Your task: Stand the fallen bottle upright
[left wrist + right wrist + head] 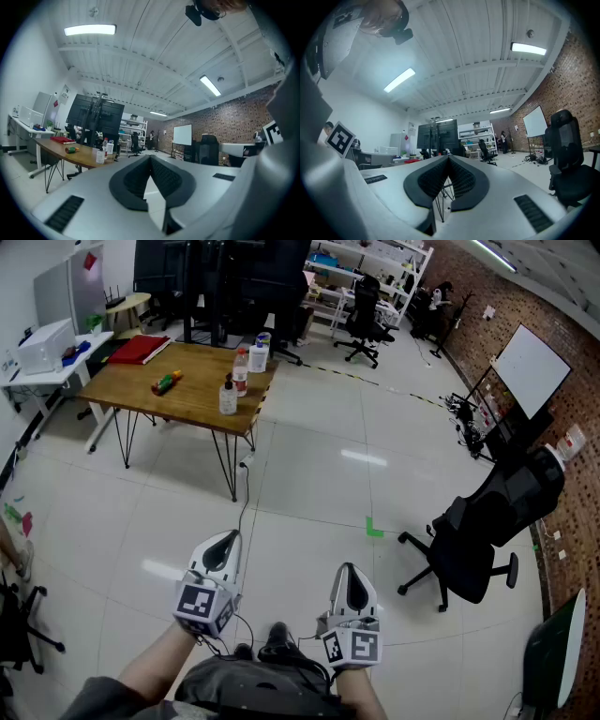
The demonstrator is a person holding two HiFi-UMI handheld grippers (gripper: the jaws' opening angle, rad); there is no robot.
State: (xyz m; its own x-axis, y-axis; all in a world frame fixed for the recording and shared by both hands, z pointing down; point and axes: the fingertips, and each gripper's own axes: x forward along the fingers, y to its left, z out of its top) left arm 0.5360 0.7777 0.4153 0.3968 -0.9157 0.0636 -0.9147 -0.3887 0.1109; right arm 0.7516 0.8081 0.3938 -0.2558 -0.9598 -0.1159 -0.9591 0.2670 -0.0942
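Left gripper: clenched, ribbed pads meeting at the tips, nothing between. Right gripper: same, pressed together on nothing. Probably shut simply as a carry posture, with no work within reach.

Both held low and close to the body, side by side and a little apart, noses forward and roughly level, marker cubes nearest the torso. Forearms tucked in, elbows bent; left forearm showing at the bottom edge of the head view. Reads as a neutral ready pose, not a reach.

Outward: open tiled floor, then the wooden table well apart, up-left in the head view. On it the fallen bottle, green with a red-orange end, lying on its side toward the middle of the top, apart from everything else. Three upright bottles grouped near the table's right edge. Red folder at the far side. Cable hanging from the right corner down to the floor. Black office chair off to the right, green tape mark on the floor between.

Judged stage: approach, task untouched. Next likely need: close the gap to the table, open one gripper, clamp across the bottle's body, tip it onto its base. Risks: round bottle rolling off under a glancing touch; upright bottles knocked if reached past from the right edge.
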